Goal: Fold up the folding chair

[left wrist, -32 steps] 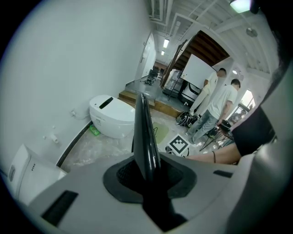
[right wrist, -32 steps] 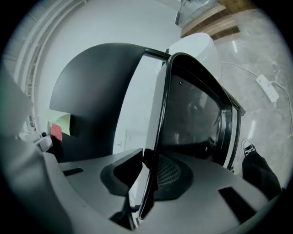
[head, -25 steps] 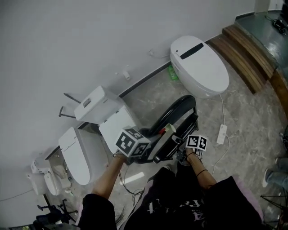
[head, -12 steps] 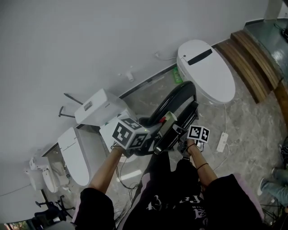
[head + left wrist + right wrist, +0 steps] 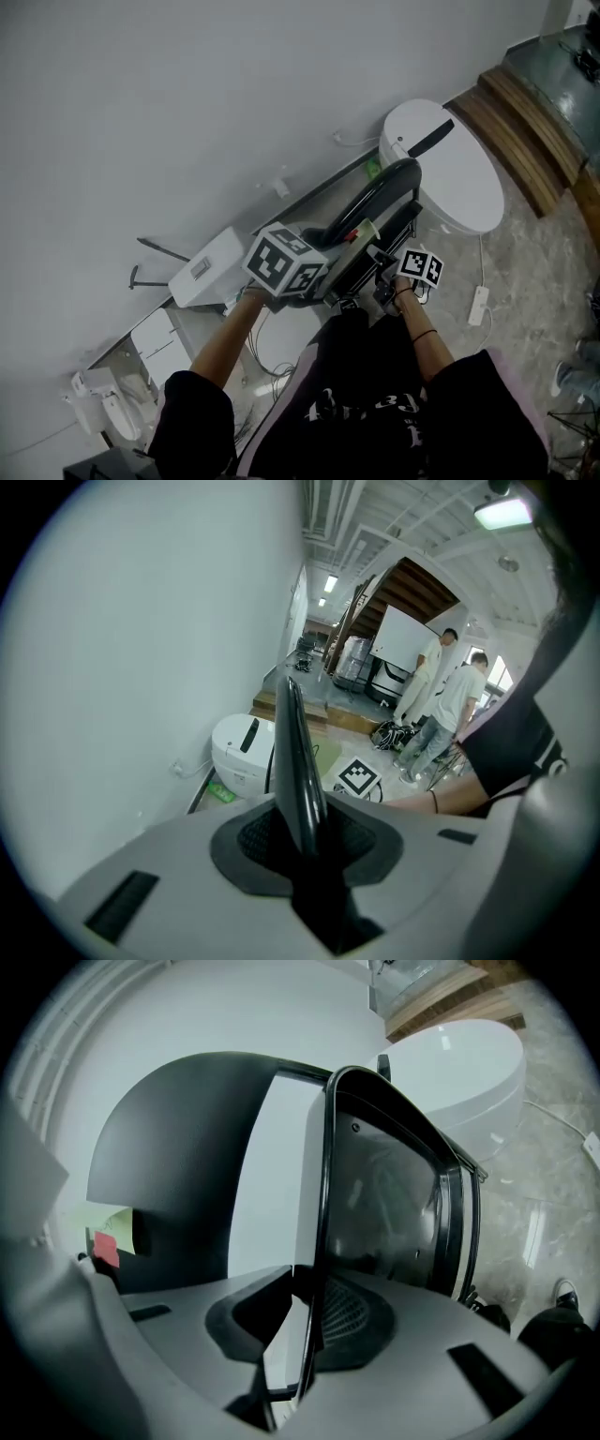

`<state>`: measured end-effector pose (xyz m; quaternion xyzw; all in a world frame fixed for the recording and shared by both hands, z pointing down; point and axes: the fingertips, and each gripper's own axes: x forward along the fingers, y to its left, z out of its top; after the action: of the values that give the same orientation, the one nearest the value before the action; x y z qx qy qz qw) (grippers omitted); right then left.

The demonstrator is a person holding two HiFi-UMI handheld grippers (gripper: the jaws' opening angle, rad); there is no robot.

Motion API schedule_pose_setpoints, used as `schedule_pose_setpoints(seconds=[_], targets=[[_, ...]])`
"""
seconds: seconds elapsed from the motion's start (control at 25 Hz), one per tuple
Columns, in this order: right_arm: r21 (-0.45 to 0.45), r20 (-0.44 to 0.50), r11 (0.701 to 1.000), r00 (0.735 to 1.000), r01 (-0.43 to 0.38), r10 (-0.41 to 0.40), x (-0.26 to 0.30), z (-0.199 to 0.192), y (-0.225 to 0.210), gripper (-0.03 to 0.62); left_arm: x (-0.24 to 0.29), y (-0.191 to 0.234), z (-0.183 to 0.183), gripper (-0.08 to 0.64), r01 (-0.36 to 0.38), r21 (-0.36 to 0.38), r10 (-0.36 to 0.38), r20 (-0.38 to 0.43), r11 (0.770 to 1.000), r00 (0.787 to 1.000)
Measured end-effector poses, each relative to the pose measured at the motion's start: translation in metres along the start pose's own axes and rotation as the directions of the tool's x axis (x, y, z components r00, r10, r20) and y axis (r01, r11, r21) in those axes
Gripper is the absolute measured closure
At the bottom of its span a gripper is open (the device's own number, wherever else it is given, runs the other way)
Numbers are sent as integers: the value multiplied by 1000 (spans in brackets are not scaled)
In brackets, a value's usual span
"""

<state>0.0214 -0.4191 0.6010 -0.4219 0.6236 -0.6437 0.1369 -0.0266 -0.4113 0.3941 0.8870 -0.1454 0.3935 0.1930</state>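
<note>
The black folding chair (image 5: 380,202) is folded flat and held off the floor between both grippers, in front of the person's body. In the head view my left gripper (image 5: 326,278) grips its left side and my right gripper (image 5: 386,284) its right side. In the left gripper view a glossy black edge of the chair (image 5: 292,752) runs up from between the pads, and the left gripper (image 5: 307,844) is shut on it. In the right gripper view the right gripper (image 5: 314,1340) is shut on the thin frame edge, with the chair's seat panel (image 5: 394,1194) rising ahead.
A white toilet (image 5: 455,173) stands just beyond the chair by the white wall. More white toilets and a tank (image 5: 208,269) lie at the left. Wooden steps (image 5: 525,117) are at the right, and a cable with a remote (image 5: 479,305) lies on the marble floor. Two people (image 5: 450,700) stand farther off.
Both grippers have carried the chair towards the wall and the round toilet, slightly higher. The toilets at the left have slid down and left in the head view. Both grips are unchanged.
</note>
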Motion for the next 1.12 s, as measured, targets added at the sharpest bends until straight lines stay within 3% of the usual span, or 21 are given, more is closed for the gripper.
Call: schedule_pose_setpoints(seconds=[0.12, 0.32, 0.84, 1.12], targets=[[17, 18, 1000, 1000, -15, 15, 29, 16, 16, 514, -5, 29, 17, 482, 2, 44, -2, -8, 999, 1000], [31, 1, 999, 1000, -10, 10, 89, 53, 30, 514, -4, 96, 39, 483, -16, 40, 17, -15, 999, 1000], [12, -206, 1000, 978, 13, -11, 239, 140, 46, 514, 17, 266, 80, 481, -130, -160, 121, -61, 978, 991], [44, -217, 999, 976, -3, 12, 299, 181, 56, 514, 30, 337, 108, 482, -147, -175, 132, -93, 973, 987]])
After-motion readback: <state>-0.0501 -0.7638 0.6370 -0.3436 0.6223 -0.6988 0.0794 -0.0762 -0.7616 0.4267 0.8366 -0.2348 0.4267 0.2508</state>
